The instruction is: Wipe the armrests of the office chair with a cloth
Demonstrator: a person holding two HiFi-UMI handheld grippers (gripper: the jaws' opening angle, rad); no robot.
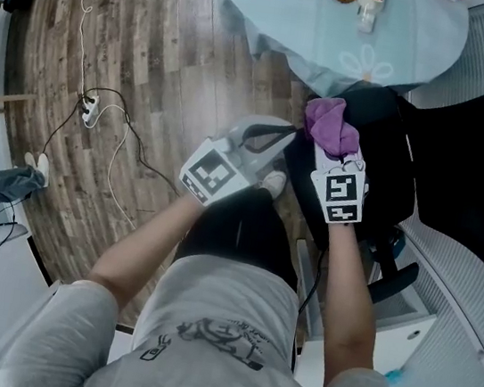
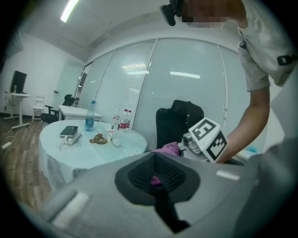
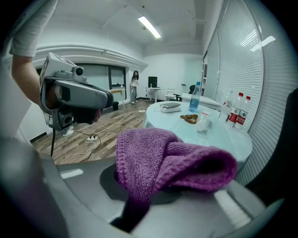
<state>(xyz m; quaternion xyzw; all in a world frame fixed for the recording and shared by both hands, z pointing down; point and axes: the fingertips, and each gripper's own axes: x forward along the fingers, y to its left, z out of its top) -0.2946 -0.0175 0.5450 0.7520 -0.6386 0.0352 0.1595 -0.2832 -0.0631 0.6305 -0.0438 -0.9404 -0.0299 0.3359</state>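
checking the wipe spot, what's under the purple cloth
The purple cloth, shut in the right claw, hangs above the black chair. The part of the chair directly beneath is covered, so contact cannot be told.

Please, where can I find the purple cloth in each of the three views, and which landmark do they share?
Head view: purple cloth at upper centre-right, over the black chair.
Left gripper view: small patch at centre, before the chair.
Right gripper view: large, centre foreground.
Shared landmark: the round table.
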